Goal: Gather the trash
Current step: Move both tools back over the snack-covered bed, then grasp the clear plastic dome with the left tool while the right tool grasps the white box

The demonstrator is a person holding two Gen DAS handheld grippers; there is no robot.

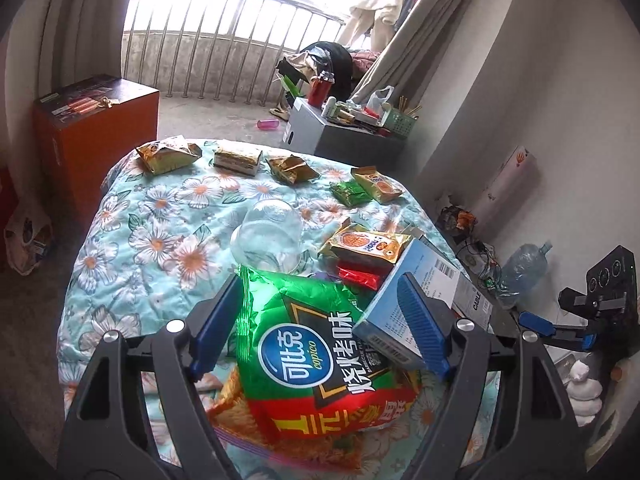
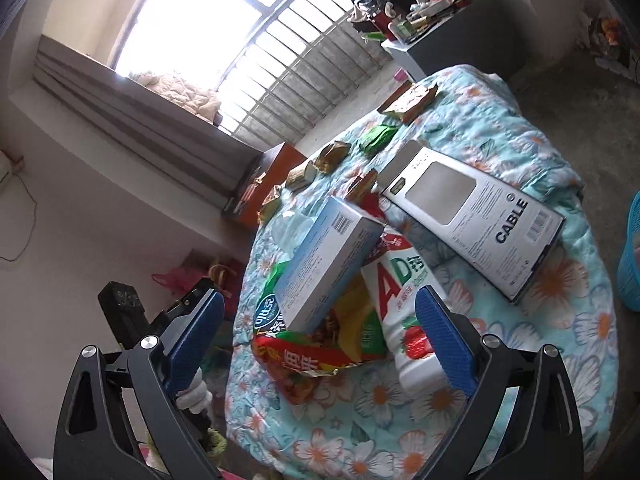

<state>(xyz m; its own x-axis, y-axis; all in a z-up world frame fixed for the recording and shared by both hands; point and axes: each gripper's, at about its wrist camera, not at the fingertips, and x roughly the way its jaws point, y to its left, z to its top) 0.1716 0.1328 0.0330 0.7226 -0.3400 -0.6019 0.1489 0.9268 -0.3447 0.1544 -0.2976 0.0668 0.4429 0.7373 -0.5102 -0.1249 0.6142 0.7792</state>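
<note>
Two hand-held grippers [image 1: 320, 320] [image 2: 320, 336] agape; two boxes [image 2: 330, 264] [image 2: 476, 216], one bottle [image 2: 404, 308]

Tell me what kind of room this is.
Probably a lived-in bedroom or dorm room opening onto a balcony: a flowered quilt strewn with snack wrappers, curtains beside a railing, and clothes hanging up outside.

A blue box [image 2: 330, 264] lies on the chip bag [image 2: 320, 356], with a bottle [image 2: 404, 300] beside it, on the quilt [image 2: 560, 360].
</note>
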